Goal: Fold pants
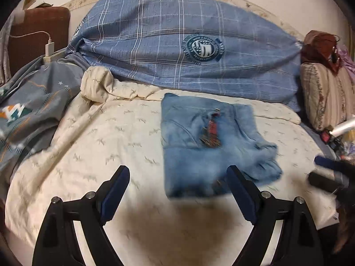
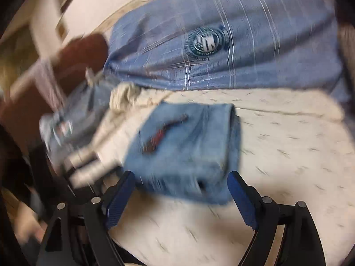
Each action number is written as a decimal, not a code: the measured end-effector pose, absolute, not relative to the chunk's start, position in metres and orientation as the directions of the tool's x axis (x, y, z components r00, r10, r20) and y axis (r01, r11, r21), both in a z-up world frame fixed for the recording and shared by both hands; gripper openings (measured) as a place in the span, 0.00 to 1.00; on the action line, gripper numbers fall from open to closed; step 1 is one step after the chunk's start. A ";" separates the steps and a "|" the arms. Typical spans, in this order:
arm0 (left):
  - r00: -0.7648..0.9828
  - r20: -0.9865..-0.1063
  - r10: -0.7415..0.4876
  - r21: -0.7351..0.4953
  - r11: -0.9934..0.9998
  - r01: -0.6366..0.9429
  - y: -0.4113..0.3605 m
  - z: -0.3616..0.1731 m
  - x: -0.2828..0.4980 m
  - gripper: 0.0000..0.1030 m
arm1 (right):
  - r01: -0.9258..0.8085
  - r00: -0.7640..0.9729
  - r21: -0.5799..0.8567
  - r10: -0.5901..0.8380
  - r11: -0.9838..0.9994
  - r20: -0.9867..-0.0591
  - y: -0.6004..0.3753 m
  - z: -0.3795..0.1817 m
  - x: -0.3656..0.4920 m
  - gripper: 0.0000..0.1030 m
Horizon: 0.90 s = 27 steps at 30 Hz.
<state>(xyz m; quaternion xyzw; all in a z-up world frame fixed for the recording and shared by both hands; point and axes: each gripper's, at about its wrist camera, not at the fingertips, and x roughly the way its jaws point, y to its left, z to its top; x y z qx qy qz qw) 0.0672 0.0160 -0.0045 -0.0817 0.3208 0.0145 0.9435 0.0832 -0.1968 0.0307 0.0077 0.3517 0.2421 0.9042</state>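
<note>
**Folded jeans on the bed, both grippers standing empty**

The pants [image 1: 206, 141] are light blue denim, already lying in a compact folded block on the cream quilt [image 1: 106, 146] of the bed, roughly mid-bed and just in front of the big blue plaid bundle [image 1: 177, 44]. A red and dark patch or tag sits on the top layer. One edge, on the right in my left wrist view, looks looser, with layers splaying out instead of sitting flush.

I judge the denim as moderately heavy for cloth, limp but with some body: it should hold a crease better than thin fabric, yet the stack will sag and slide apart if I lift it by one corner. It is not slippery or fragile. If I have to tidy it, I would pinch through all the layers at the thick folded edge, one gripper at each end, and avoid the splayed side where only a single layer might catch.

My left gripper [image 1: 177, 181] has its fingers spread wide, nothing between them, hovering near the stack's front edge. My right gripper [image 2: 182, 188] is likewise released; the denim's near edge shows between its fingers in that blurred view, but the pads do not press on it.

Further out are a grey patterned cover [image 1: 33, 110], a striped pillow [image 1: 326, 95] and a charger [image 1: 50, 47].
</note>
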 end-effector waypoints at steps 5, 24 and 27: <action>0.777 -0.629 -0.006 -0.149 0.982 -0.112 0.004 0.005 0.038 0.87 | -0.292 0.673 0.099 0.278 0.951 -0.686 -0.209 -0.002 0.059 0.88; 0.767 -0.637 0.079 -0.140 0.966 -0.216 -0.004 0.066 0.013 0.99 | -0.229 0.652 0.029 0.175 0.973 -0.738 -0.204 0.077 0.038 0.89; 0.773 -0.627 0.100 -0.093 0.975 -0.201 -0.011 0.068 0.010 0.99 | -0.222 0.632 0.002 0.145 0.975 -0.761 -0.201 0.072 0.038 0.89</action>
